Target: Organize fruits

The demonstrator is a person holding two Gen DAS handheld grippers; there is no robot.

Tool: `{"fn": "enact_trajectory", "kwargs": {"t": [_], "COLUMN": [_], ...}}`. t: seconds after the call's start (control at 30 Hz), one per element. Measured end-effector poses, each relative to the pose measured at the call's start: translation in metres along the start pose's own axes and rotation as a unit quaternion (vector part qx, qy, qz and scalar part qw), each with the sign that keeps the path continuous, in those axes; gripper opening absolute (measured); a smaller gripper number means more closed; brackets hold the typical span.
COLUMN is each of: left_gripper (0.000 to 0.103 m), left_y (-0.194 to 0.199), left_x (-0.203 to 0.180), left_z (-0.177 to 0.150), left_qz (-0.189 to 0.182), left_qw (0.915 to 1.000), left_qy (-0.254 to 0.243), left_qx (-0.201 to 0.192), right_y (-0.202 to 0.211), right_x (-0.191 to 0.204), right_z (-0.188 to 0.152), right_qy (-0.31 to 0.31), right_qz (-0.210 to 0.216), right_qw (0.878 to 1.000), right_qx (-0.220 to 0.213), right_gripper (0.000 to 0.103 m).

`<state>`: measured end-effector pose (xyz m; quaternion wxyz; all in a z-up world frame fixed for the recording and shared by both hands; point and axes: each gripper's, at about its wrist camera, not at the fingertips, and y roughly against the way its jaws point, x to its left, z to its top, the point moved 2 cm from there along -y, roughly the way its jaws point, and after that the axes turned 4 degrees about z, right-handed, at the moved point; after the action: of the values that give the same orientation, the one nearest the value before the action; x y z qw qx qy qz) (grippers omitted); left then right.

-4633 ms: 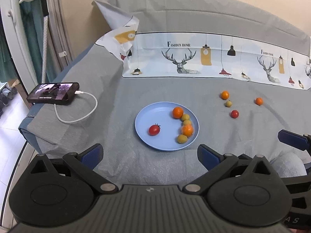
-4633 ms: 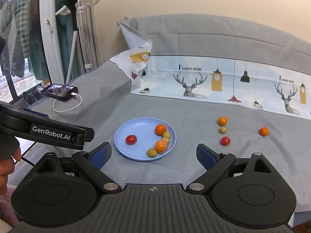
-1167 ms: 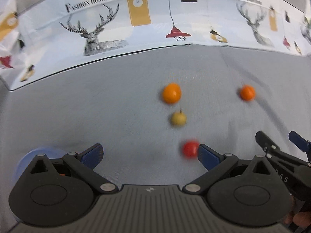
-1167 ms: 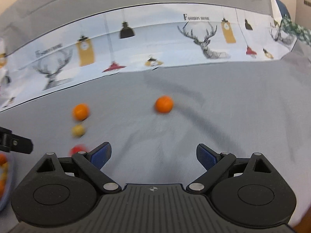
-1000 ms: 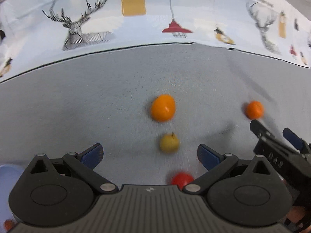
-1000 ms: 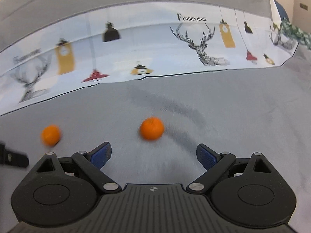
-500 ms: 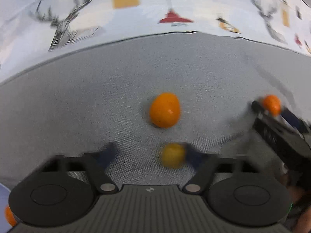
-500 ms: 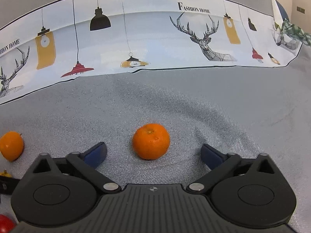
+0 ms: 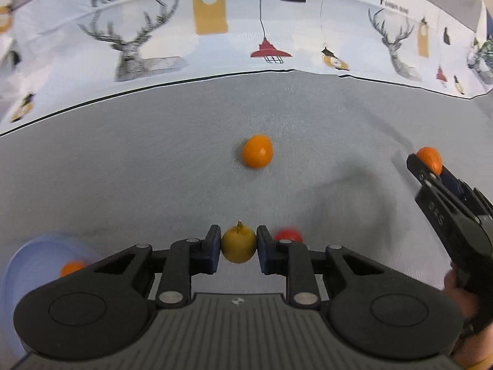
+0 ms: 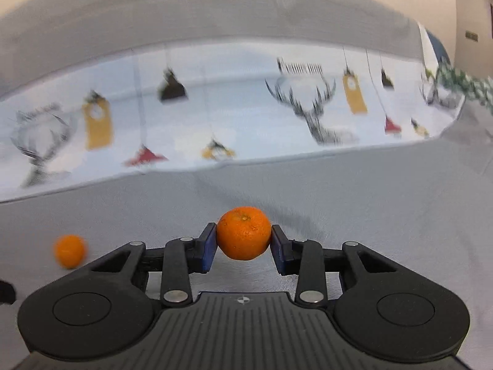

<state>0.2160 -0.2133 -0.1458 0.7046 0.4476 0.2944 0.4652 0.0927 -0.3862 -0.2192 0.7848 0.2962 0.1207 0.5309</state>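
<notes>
My left gripper (image 9: 238, 246) is shut on a small yellow fruit (image 9: 238, 248) just above the grey cloth. A red tomato (image 9: 286, 235) lies just right of it, partly hidden behind the right finger. An orange fruit (image 9: 257, 150) lies farther ahead on the cloth. My right gripper (image 10: 243, 242) is shut on an orange mandarin (image 10: 243, 232); it also shows at the right edge of the left wrist view (image 9: 429, 162). The blue plate (image 9: 27, 256) with an orange fruit (image 9: 72, 267) on it sits at the lower left.
A white printed cloth (image 9: 215, 30) with deer and lamps runs along the back. Another orange fruit (image 10: 70, 250) lies on the grey cloth at the left of the right wrist view. A hand (image 9: 468, 302) holds the right gripper at the right edge.
Both grippers have shut: the left on the yellow fruit, the right on the mandarin. The right wrist view has tilted up and blurred, as the mandarin rises.
</notes>
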Motion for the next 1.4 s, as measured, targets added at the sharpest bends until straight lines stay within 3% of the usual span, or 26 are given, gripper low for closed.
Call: {"fn": "enact_trajectory", "kwargs": {"t": [0.23, 0.4, 0.63, 0.73, 0.93, 1.4], "left_gripper": [0.027, 0.027, 0.027, 0.027, 0.027, 0.027], "left_y": [0.088, 0.14, 0.199, 0.218, 0.241, 0.261], "left_x": [0.046, 0.086, 0.127, 0.134, 0.139, 0.152], "left_z": [-0.07, -0.121, -0.188, -0.214, -0.246, -0.26], "left_qz": [0.029, 0.047, 0.073, 0.086, 0.071, 0.053], "left_qw": [0.9995, 0.9983, 0.9941, 0.9918, 0.99, 0.9852], "left_qy": [0.004, 0.029, 0.067, 0.072, 0.096, 0.118], "left_qx": [-0.012, -0.016, -0.044, -0.061, -0.076, -0.113], "right_y": [0.129, 0.201, 0.28, 0.3, 0.33, 0.352], "right_x": [0.048, 0.095, 0.149, 0.161, 0.168, 0.178], "right_z": [-0.011, -0.023, -0.037, -0.043, -0.043, -0.045], "right_qy": [0.014, 0.024, 0.076, 0.089, 0.107, 0.135], "right_qz": [0.121, 0.217, 0.3, 0.318, 0.312, 0.302], "right_qw": [0.992, 0.974, 0.948, 0.941, 0.942, 0.943], "right_qx": [0.021, 0.054, 0.067, 0.078, 0.055, 0.035], "right_gripper": [0.039, 0.039, 0.039, 0.039, 0.039, 0.039]}}
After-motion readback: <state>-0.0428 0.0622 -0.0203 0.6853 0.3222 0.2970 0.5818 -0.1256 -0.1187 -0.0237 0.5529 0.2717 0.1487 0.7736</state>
